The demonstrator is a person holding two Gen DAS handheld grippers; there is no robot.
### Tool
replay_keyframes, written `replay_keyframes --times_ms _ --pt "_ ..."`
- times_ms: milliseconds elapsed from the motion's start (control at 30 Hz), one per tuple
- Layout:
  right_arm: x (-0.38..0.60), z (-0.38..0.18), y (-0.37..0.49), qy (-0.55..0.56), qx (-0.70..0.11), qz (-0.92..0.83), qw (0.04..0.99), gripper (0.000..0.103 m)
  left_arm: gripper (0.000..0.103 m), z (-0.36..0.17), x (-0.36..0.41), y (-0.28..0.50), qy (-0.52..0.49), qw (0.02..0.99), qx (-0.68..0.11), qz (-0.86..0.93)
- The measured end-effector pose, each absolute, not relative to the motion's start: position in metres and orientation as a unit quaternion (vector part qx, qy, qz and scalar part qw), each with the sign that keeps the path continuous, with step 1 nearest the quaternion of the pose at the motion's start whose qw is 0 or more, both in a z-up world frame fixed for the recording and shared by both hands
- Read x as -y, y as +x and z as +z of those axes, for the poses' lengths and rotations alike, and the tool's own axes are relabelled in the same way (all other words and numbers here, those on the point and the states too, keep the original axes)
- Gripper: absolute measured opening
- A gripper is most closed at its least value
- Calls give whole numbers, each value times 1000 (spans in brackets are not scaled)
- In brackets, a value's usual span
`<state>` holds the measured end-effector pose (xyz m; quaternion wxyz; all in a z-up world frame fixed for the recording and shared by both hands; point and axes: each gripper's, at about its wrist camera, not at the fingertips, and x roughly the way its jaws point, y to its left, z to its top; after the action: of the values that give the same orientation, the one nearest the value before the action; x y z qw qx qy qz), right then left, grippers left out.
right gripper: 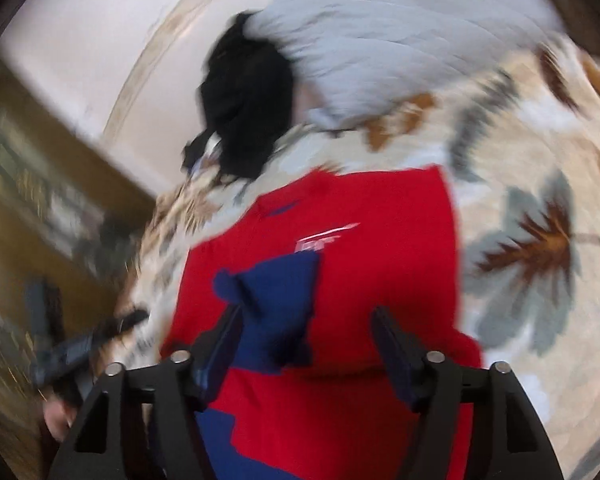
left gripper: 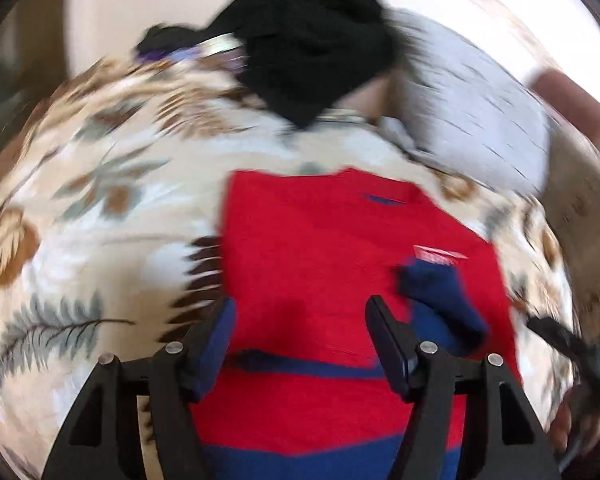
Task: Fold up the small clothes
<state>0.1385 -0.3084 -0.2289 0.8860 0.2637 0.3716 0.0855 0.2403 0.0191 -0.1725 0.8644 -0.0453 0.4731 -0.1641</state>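
One bedspread (left gripper: 100, 208) with a pattern of brown and grey-green leaves on cream covers the bed and fills most of both views. It is the largest thing and carries all the clothes.

One pale grey pillow (left gripper: 476, 120) lies at the far side of the bedspread, partly blurred in both views.

One red shirt (left gripper: 320, 240) with dark blue trim lies spread flat on the bedspread, right below both cameras. A small white logo (right gripper: 320, 240) shows on its chest in the right wrist view. One dark blue sleeve (right gripper: 276, 292) is folded inward and lies on top of the red cloth; in the left wrist view the same sleeve sits just beside the right-hand finger.

One heap of black clothes (left gripper: 312, 44) rests beyond the shirt, touching the pillow's edge. Something with purple and silver bands pokes out from under it, too blurred to name.

Two grippers are in view. The left gripper (left gripper: 300, 320) hangs over the lower part of the shirt, its two fingers (left gripper: 384, 340) spread apart and released, with nothing pinched between them. The right gripper (right gripper: 304, 332) hangs over the folded sleeve, its fingers also spread and released; the blue cloth lies below the gap, and whether the left finger touches it cannot be told.
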Motion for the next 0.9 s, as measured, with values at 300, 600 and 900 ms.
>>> replay_keyframes --times_ms 300,600,900 --pt "207 -232 212 77 -443 109 886 76 68 -237 -16 262 -10 852 -505 -138" --pt "274 -247 216 166 -434 17 885 10 68 -235 -19 263 -17 852 -502 -147" --pt "402 -264 111 396 -371 -91 835 58 68 -228 -19 257 -6 864 -487 -126"
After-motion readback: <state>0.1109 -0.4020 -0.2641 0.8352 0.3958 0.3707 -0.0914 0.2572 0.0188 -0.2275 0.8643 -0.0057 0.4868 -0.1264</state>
